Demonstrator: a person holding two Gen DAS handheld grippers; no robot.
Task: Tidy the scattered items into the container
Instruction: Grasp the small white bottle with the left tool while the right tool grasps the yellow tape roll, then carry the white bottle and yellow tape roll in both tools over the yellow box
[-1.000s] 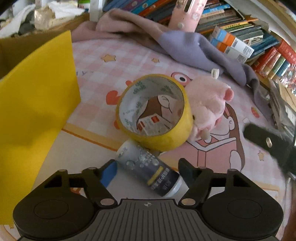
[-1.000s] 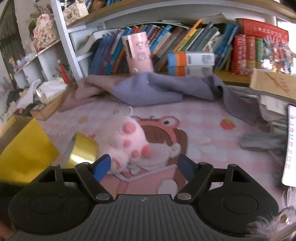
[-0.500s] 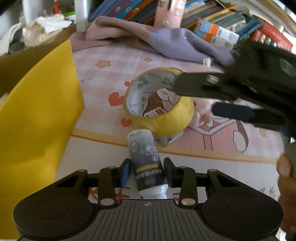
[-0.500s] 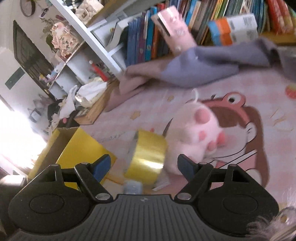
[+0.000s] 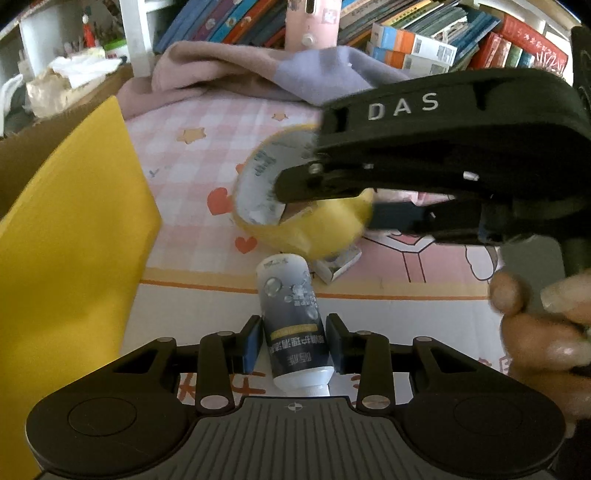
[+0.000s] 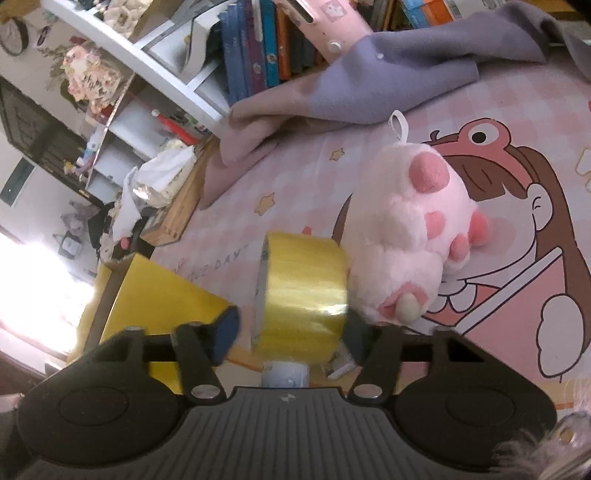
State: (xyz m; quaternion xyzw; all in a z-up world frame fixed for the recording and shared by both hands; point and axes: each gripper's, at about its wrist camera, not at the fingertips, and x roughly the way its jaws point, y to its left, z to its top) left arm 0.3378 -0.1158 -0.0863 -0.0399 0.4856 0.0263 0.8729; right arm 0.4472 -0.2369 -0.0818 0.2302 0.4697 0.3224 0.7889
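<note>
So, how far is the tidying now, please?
Nothing shows inside the yellow box yet; its inside is hidden. In hand: the left gripper is shut on the small dark-labelled bottle, and the right gripper is closing around the roll of yellow tape, which sits between its jaws. Left: the pink plush paw and the small white carton under the tape still lie on the mat.

One roll of yellow tape (image 6: pixel 304 295) here, one small bottle (image 5: pixel 291 321), one pink plush paw (image 6: pixel 413 236). One yellow box (image 5: pixel 66 266) on the left, one small white carton (image 5: pixel 338 264) under the tape, one crumpled cloth (image 6: pixel 369 85), one pink flask (image 5: pixel 312 22). Two tongs: left (image 5: pixel 291 341), right (image 6: pixel 288 330). Books (image 5: pixel 221 22): too many to count.
</note>
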